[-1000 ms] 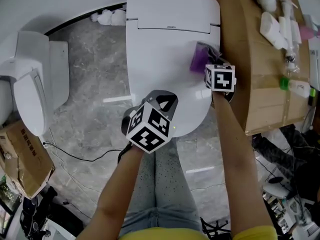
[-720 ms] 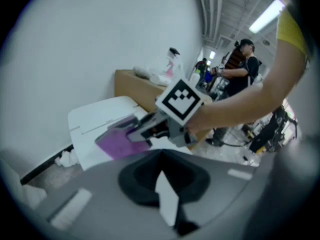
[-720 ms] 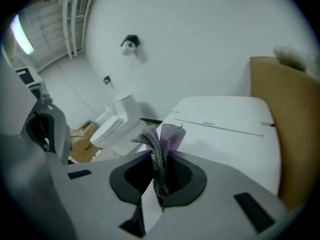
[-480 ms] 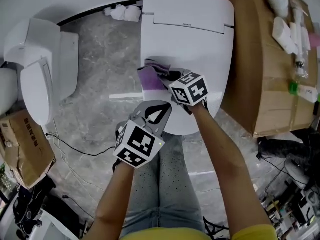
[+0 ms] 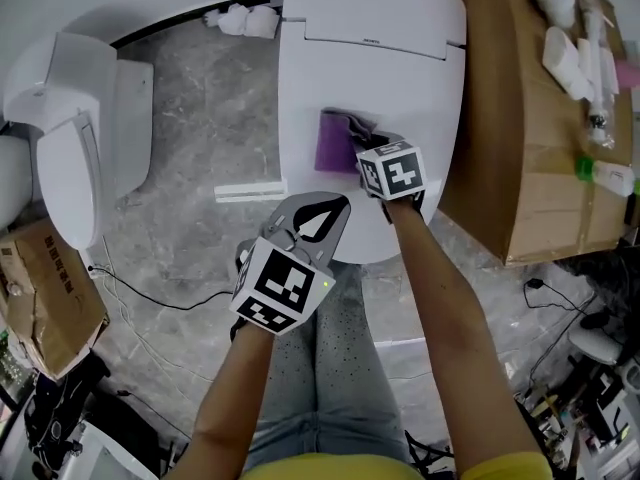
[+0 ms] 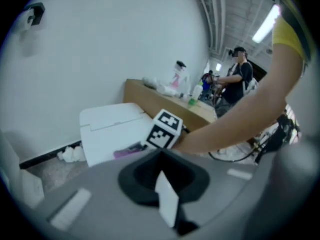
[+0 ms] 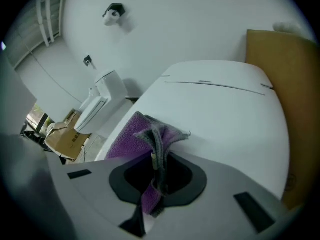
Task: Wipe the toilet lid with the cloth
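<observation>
The white toilet lid (image 5: 400,68) lies closed in front of me. A purple cloth (image 5: 333,141) with a grey edge rests on its left-middle part. My right gripper (image 5: 365,140) is shut on the cloth's bunched edge and presses it onto the lid. In the right gripper view the cloth (image 7: 131,136) spreads left of the right gripper (image 7: 155,174) over the lid (image 7: 225,114). My left gripper (image 5: 320,211) hovers at the lid's front edge, shut and holding nothing. In the left gripper view the left gripper (image 6: 164,184) shows closed, with the lid (image 6: 107,129) and cloth (image 6: 125,152) beyond.
A second white toilet (image 5: 75,138) stands at the left. A cardboard-covered counter (image 5: 510,138) with bottles runs along the right of the lid. A cardboard box (image 5: 45,308) and cables (image 5: 150,303) lie on the grey floor. A person (image 6: 240,74) stands far behind.
My right gripper swept the cloth from the lid's right side to its left edge, then back a little toward the middle. The left gripper drew slightly back from the lid.
</observation>
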The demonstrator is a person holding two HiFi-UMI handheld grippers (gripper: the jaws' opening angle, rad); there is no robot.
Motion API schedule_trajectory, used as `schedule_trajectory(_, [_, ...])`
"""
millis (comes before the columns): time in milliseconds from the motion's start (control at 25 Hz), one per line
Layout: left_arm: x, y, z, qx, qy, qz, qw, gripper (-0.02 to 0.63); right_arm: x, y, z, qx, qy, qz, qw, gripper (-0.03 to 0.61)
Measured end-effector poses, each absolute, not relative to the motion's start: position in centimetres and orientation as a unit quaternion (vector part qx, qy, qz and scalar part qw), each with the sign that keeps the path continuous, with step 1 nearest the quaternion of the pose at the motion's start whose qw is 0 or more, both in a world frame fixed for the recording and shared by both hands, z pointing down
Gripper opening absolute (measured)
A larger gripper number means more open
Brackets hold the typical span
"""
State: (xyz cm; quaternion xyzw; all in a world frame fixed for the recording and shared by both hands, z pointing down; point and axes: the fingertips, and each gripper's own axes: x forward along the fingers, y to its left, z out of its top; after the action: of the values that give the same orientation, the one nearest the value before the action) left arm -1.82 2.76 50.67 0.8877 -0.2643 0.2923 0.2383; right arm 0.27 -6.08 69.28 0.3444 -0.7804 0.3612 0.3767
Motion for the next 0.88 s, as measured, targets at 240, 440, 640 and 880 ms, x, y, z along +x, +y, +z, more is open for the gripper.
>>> schedule_trajectory(240, [0.5, 2.0, 48.8, 0.902, -0.252, 0.276, 0.215, -0.002, 13.8, -4.9, 69.4, 0.433, -0.722, 0.373, 0.390, 0.049])
schedule_trajectory(440, [1.8, 2.8, 48.3, 0.906, -0.244, 0.278, 0.207, -0.002, 20.2, -3.6, 69.4, 0.491, -0.668, 0.358, 0.430, 0.049])
schedule_trajectory(640, [1.3, 3.6, 47.2, 0.905, -0.251, 0.279, 0.200, -0.002, 16.6, -2.5, 66.2, 0.499, -0.700, 0.337, 0.384, 0.049])
schedule_trajectory(880, [-1.9, 3.9, 45.3, 0.901, -0.281, 0.272, 0.190, -0.002, -0.3, 3.6, 60.6, 0.325, -0.821, 0.392, 0.258, 0.049])
